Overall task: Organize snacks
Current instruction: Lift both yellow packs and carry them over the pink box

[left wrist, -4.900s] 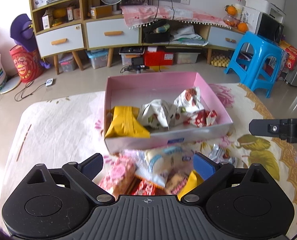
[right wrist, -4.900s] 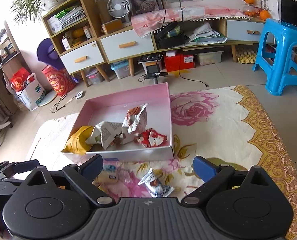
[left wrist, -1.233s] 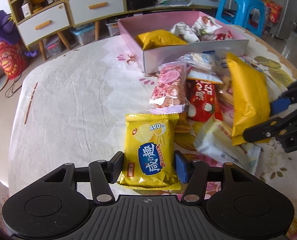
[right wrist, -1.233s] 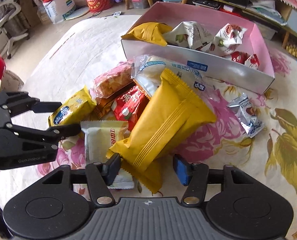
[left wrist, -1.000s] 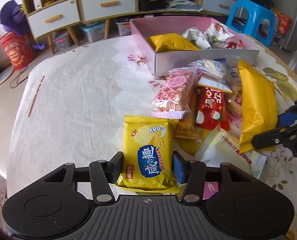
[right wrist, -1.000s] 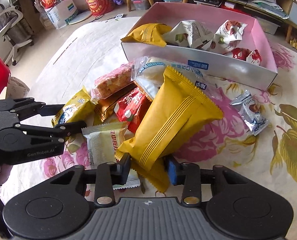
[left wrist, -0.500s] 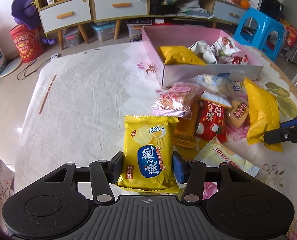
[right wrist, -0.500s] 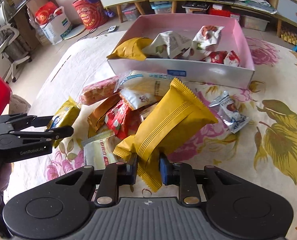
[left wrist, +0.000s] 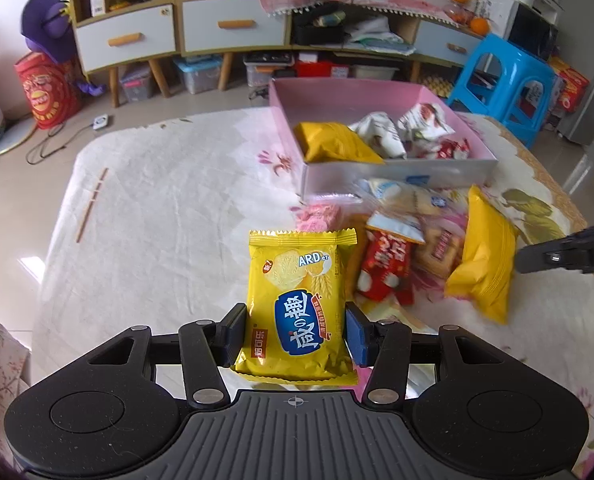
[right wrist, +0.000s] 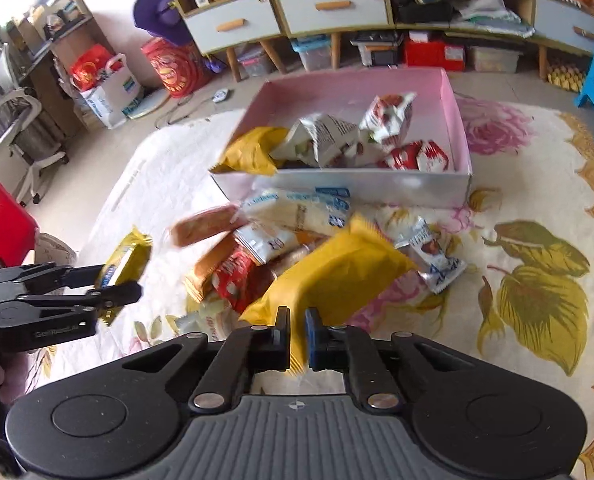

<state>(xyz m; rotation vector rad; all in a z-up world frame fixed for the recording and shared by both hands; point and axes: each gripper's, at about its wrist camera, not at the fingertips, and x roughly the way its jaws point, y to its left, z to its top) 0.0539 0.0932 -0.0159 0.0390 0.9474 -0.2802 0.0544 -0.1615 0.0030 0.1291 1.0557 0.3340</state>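
Cracker pack [left wrist: 297,308], yellow with a blue label, is clamped by its lower sides in the left tool [left wrist: 295,334], both pads pressing in, pack upright and lifted clear of the floral cloth [left wrist: 157,220]. Plain yellow pouch [right wrist: 333,276] is pinched at its near corner by the right tool [right wrist: 297,338]; its jaws have just been closing and now stand nearly together on the crimped edge, pouch angled up over the pile. Pile of loose snacks [right wrist: 253,248] lies on the cloth between the two tools, just in front of the pink box [right wrist: 459,128]. Box already holds a yellow pouch [left wrist: 333,142] at its left end, white packets [left wrist: 397,132] and red sweets [right wrist: 417,156]. Silver packet [right wrist: 433,256] lies right of the pile.
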